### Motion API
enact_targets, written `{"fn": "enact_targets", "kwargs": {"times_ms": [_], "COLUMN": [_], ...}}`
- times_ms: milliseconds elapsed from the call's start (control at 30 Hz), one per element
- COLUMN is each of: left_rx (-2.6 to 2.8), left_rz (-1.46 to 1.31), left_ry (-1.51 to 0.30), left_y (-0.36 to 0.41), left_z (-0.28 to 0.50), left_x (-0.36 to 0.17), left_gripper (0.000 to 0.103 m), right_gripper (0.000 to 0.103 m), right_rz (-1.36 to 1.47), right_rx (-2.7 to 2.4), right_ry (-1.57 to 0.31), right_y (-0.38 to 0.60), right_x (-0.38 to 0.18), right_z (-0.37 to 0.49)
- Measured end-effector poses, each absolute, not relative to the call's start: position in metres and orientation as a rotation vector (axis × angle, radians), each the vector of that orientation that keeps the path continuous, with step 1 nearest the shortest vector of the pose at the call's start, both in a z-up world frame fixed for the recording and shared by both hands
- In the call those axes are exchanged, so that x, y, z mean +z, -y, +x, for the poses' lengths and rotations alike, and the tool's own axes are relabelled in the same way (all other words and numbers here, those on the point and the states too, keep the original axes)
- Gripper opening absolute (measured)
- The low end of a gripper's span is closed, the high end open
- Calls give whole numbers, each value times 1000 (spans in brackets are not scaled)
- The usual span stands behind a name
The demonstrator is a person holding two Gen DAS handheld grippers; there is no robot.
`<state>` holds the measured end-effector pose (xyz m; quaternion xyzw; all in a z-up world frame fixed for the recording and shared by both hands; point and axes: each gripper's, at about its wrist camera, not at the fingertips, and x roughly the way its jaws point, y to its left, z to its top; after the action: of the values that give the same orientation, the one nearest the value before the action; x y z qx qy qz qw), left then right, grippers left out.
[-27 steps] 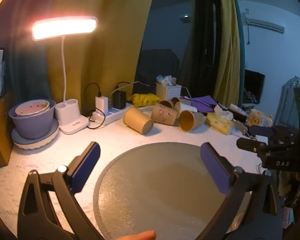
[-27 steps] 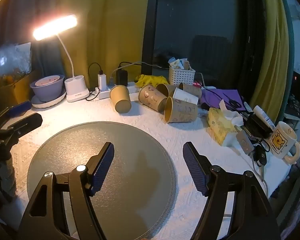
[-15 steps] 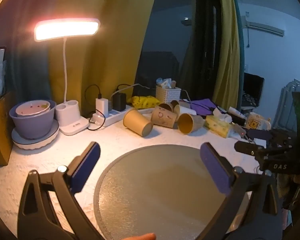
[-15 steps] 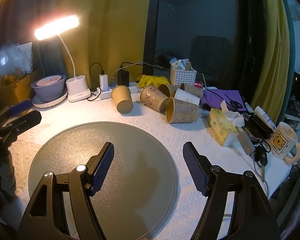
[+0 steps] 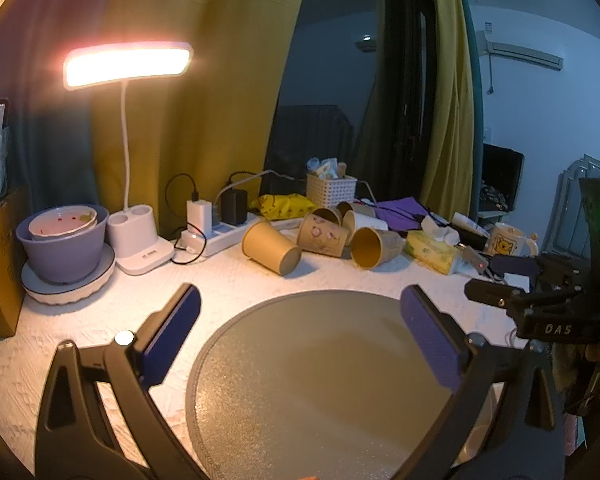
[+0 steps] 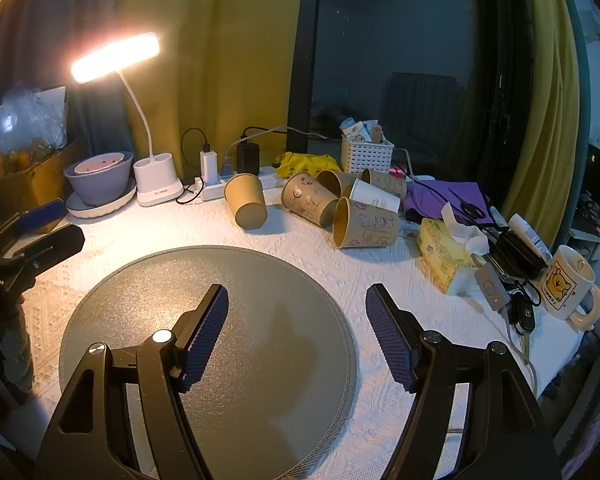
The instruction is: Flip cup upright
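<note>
Several brown paper cups lie on their sides at the back of the table: a plain one, a printed one and one with its mouth facing left. A white cup lies among them. My left gripper is open and empty above the round grey mat. My right gripper is open and empty above the same mat. Each gripper shows at the edge of the other's view, the right gripper and the left gripper.
A lit desk lamp, a purple bowl on a plate, a power strip with chargers, a white basket, a tissue box, keys and a bear mug ring the mat.
Both grippers have drawn back slightly from the cups; the cups look a little smaller and farther. Both grippers stay open. No cup has moved.
</note>
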<state>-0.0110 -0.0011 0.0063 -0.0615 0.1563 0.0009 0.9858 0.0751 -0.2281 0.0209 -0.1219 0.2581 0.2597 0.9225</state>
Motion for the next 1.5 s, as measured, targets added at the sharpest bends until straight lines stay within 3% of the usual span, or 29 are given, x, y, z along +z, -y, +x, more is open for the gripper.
{"fn": "enact_targets", "kwargs": {"times_ms": [1500], "left_rx": [2], "left_rz": [-124], "left_ry": [-319], "left_y": [1], "left_z": [-10], "left_x": [5], "left_gripper": [101], "right_gripper": [74], "right_rz": [-248], "right_rx": [535], "right_ry": [-525], "right_y": [229], "right_x": [25], "right_z": [76]}}
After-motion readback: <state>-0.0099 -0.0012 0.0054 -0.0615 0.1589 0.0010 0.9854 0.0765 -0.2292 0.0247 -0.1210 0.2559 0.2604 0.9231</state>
